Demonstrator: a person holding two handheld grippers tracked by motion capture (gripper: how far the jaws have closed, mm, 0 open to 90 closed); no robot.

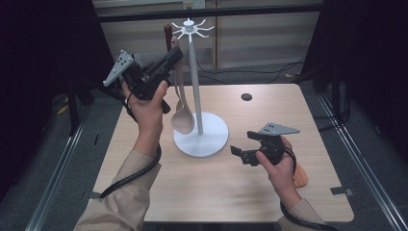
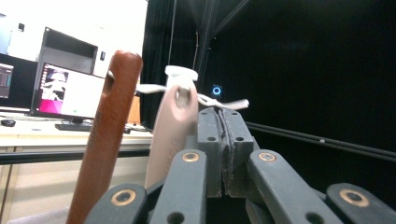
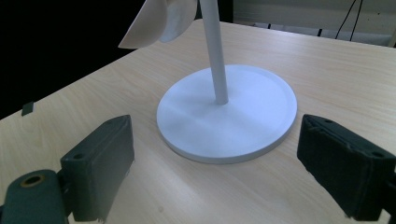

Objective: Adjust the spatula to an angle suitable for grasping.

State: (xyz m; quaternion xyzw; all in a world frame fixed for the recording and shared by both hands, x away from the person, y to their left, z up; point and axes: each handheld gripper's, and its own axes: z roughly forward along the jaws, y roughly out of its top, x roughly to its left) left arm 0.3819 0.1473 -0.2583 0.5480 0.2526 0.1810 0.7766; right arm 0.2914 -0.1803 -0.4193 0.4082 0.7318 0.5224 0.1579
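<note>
A white utensil stand [image 1: 194,72] rises from a round base [image 1: 207,139] at mid-table, with hook arms at its top. A beige spoon [image 1: 183,118] hangs from it, bowl down, beside a brown wooden handle [image 1: 168,36]. My left gripper [image 1: 177,54] is held high at the spoon's upper handle. In the left gripper view its jaws [image 2: 222,116] are pressed together with nothing between them, and the spoon handle [image 2: 170,126] and brown handle [image 2: 109,130] stand just to their left. My right gripper [image 1: 240,153] hovers low, right of the base [image 3: 233,116], open and empty.
The wooden table [image 1: 269,192] has a dark round hole [image 1: 246,96] at its back right. An orange object [image 1: 300,175] lies partly under the right hand. Cables trail from both grippers off the near edge. A lit monitor [image 2: 70,91] stands on a desk beyond.
</note>
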